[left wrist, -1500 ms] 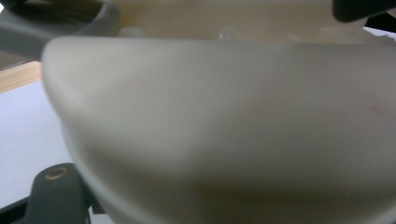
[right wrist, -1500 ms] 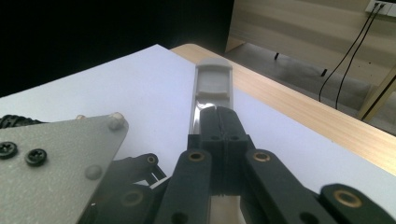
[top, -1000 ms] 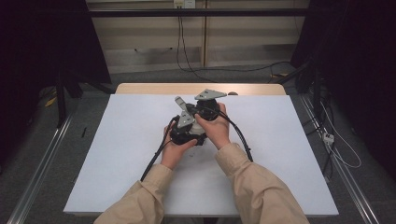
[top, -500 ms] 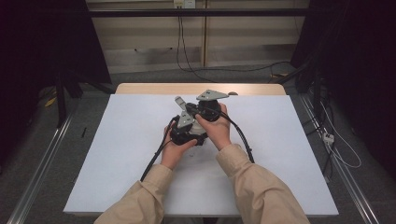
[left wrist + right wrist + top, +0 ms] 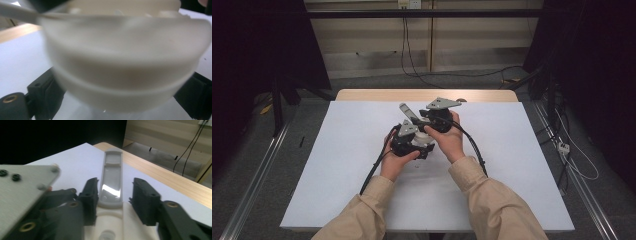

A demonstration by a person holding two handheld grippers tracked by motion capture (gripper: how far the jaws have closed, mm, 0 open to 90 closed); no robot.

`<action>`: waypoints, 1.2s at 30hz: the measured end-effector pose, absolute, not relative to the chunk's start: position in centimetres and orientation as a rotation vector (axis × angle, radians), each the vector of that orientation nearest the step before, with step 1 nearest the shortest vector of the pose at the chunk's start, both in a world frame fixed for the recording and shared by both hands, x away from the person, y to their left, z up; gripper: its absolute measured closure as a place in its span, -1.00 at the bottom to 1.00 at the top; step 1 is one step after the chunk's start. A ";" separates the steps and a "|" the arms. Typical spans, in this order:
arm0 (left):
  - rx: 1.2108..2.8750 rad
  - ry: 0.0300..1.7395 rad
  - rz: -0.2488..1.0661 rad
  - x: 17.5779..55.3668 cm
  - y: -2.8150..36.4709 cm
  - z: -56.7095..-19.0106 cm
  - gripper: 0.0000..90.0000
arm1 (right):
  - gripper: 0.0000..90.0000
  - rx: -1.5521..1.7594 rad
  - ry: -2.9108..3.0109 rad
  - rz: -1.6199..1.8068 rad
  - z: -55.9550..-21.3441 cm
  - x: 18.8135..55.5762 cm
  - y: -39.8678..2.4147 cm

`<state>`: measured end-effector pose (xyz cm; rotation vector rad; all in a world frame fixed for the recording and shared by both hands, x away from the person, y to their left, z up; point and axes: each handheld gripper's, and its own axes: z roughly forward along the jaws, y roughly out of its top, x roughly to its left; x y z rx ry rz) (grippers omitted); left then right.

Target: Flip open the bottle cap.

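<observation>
In the high view both hands meet at the middle of the white table top (image 5: pixel 337 190). Between them is a cream plastic body (image 5: pixel 410 131) with a long grey lever (image 5: pixel 407 112) sticking up and away. My left gripper (image 5: pixel 412 139) has just been opening its jaws; the blurred cream body (image 5: pixel 120 62) lies between them, right up against the camera. My right gripper (image 5: pixel 421 123), with its grey plate (image 5: pixel 443 104), has also just been opening. Its jaws flank the near end of the grey lever (image 5: pixel 112 177), and there is a gap at the right jaw.
A wooden table edge (image 5: pixel 422 95) runs along the far side of the white top. Black cables (image 5: pixel 374 167) trail from the grippers toward the person. Metal rails (image 5: pixel 257 175) lie on the floor at both sides, with wires (image 5: pixel 572 155) on the right.
</observation>
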<state>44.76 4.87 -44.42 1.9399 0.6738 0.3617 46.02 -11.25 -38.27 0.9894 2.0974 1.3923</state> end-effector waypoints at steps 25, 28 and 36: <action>1.907 0.647 0.310 42.8 8.4 -43.2 -0.89 | -0.78 0.989 2.091 1.396 -37.9 41.6 -14.9; 1.899 0.656 0.301 42.6 9.0 -43.2 -0.89 | -0.78 0.997 2.090 1.402 -38.4 40.9 -15.6; 1.885 0.655 0.292 42.0 10.2 -42.7 -0.86 | -0.81 1.019 2.124 1.381 -39.9 39.6 -17.2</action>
